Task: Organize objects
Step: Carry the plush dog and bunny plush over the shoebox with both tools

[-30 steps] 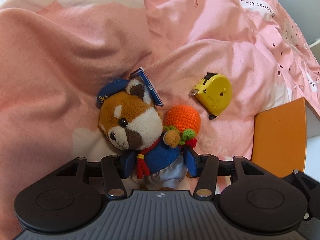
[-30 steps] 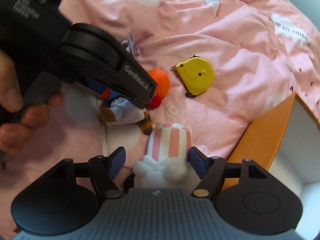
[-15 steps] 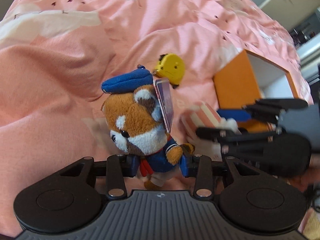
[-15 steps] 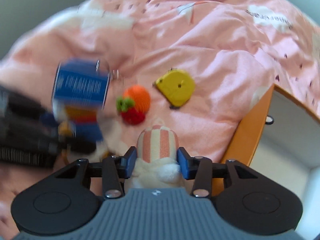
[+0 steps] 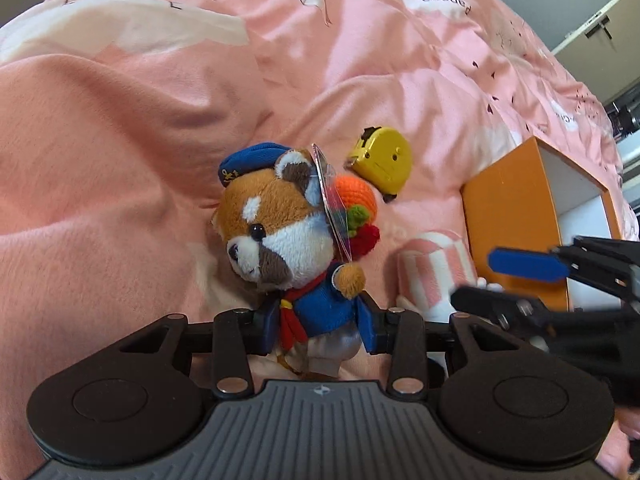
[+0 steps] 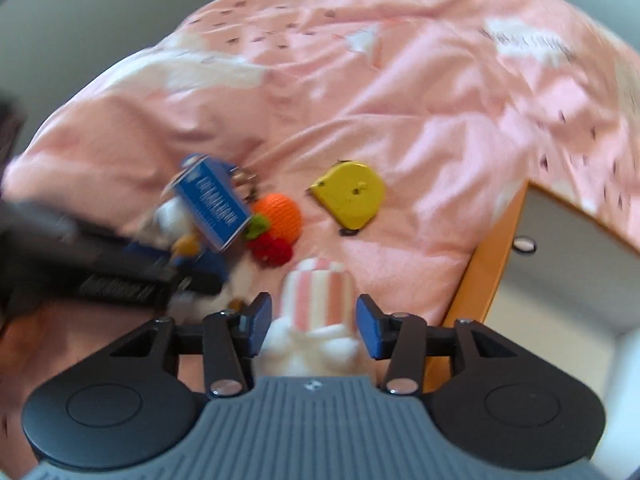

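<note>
My left gripper [image 5: 320, 326] is shut on a red panda plush [image 5: 288, 236] in a blue sailor suit, held upright above the pink bedspread [image 5: 140, 120]. Its blue tag [image 6: 216, 208] shows in the right wrist view. My right gripper [image 6: 314, 330] is shut on a pink-and-white striped plush [image 6: 316, 300], which also shows in the left wrist view [image 5: 432, 268]. A crocheted orange toy [image 6: 278, 224] and a yellow tape measure [image 6: 352, 196] lie on the bedspread beyond both grippers.
An orange box [image 5: 516, 216] with a white inside stands open at the right; its edge also shows in the right wrist view [image 6: 492, 248]. The bedspread is rumpled, with a high fold at the left. The right wrist view is blurred.
Both grippers closed on their plushes and lifted them off the bedspread. The left gripper has swung back so the tape measure and orange toy sit behind the panda.
</note>
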`<state>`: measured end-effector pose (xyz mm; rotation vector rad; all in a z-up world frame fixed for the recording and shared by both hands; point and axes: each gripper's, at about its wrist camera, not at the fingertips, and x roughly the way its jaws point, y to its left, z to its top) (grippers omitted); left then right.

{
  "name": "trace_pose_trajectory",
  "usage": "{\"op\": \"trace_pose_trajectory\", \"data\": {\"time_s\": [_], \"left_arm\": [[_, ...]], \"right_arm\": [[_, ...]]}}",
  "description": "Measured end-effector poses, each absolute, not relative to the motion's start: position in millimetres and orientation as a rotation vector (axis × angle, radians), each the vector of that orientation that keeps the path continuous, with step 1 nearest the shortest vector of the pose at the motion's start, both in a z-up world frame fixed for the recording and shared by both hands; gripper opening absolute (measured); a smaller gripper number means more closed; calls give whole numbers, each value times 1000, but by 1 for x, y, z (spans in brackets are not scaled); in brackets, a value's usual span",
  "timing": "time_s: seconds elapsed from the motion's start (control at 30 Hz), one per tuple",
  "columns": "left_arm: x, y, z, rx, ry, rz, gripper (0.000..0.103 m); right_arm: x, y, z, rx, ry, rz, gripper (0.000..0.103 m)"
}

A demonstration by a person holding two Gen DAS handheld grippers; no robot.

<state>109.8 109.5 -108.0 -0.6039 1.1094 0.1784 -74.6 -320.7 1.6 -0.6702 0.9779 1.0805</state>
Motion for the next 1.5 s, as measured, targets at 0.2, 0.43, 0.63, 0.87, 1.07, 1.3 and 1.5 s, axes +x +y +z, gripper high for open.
{"op": "trace_pose_trajectory", "data": {"time_s": [0.2,0.43,0.63,0.87,1.07,1.3,1.5], "left_arm": [[111,108,-98,-530,1115,137,43],[101,98,-82,-451,1107,86,42],[98,100,-84,-478,1095,91,42],[95,98,-77,-435,1073,45,41],[92,91,-53,-396,1027,27,40],[95,76,-7,-394,935,-84,40],[124,38,37,-321,870,-214,40]], "right_arm": [[-103,-323,-4,-850,967,1150,51],[-112,-316,-34,-989,914,1154,79],[-112,-305,-56,-1095,809,1057,75],[-100,-311,-40,-1056,724,1077,57],[-83,-334,11,-755,786,1161,57],[-71,-370,70,-502,771,1252,57],[-46,-411,116,-392,698,1307,57]]}}
